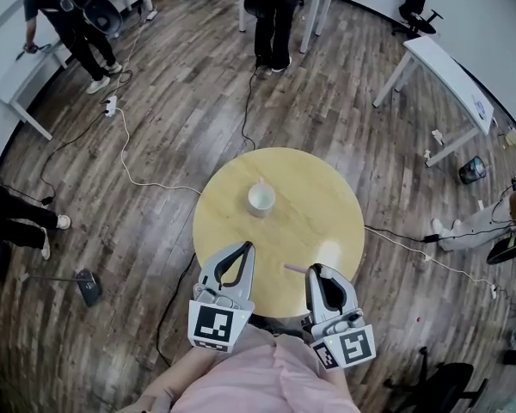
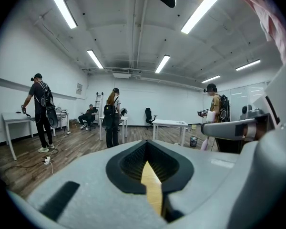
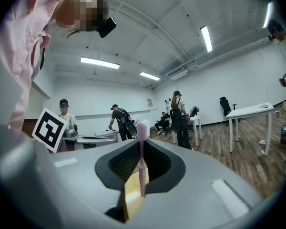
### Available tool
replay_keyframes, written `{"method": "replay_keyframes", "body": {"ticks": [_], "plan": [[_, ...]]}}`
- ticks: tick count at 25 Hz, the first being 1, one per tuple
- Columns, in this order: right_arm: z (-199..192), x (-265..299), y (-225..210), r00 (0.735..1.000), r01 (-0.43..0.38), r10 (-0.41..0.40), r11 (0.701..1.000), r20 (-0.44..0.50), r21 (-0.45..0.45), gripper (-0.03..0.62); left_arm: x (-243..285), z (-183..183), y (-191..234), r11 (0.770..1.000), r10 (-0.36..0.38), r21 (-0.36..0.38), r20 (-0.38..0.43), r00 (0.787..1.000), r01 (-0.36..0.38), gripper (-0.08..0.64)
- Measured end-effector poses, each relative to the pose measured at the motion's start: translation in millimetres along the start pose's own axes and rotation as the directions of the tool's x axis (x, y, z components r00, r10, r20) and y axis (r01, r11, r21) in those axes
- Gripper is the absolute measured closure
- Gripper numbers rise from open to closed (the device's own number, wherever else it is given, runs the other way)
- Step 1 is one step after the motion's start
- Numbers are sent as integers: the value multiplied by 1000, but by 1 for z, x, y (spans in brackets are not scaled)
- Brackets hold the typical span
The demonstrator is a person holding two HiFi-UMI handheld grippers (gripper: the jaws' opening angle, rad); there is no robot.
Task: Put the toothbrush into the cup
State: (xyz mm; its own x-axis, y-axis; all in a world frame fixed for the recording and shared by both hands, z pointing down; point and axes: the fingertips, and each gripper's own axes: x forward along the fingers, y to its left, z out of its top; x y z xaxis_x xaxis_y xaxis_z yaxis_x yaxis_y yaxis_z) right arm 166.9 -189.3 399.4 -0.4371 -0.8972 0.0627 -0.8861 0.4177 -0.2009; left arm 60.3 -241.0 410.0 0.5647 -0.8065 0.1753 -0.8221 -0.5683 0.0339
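Note:
A white cup (image 1: pixel 261 198) stands upright on the round yellow table (image 1: pixel 327 205), a little left of its middle. My right gripper (image 1: pixel 313 270) hovers over the table's near edge, shut on a pink toothbrush (image 1: pixel 293 268) whose end sticks out to the left of the jaws. In the right gripper view the toothbrush (image 3: pixel 141 149) stands straight up between the dark pads (image 3: pixel 157 163), bristle end on top. My left gripper (image 1: pixel 247 248) is over the near left edge, shut with nothing in it; only a thin strip of table shows between its pads (image 2: pixel 128 163). The cup lies well ahead of both grippers.
White desks (image 1: pixel 443 71) stand at the right and back of the room. Several people (image 1: pixel 275 11) stand behind the table, and a person (image 1: pixel 69 15) bends at the far left. Cables (image 1: pixel 138 175) run across the wooden floor.

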Motion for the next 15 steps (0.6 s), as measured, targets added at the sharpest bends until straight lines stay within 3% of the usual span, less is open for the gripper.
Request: {"method": "replay_keyframes", "body": {"ticks": [3,6,15], "plan": [[2,5,-5,1000,12,-12,1000,5,0,561,9,4,-2,1000,-25,19,20,999,25,564],[5,14,-8,1000,17,-17,1000,12,-11,561,12,-1,0,999,-41,0,-10,999,41,563],[15,57,-20,999,-27,28,998,18,-56,561,15,-5,22,1000,-4,-24,-16,1000,4,563]]}}
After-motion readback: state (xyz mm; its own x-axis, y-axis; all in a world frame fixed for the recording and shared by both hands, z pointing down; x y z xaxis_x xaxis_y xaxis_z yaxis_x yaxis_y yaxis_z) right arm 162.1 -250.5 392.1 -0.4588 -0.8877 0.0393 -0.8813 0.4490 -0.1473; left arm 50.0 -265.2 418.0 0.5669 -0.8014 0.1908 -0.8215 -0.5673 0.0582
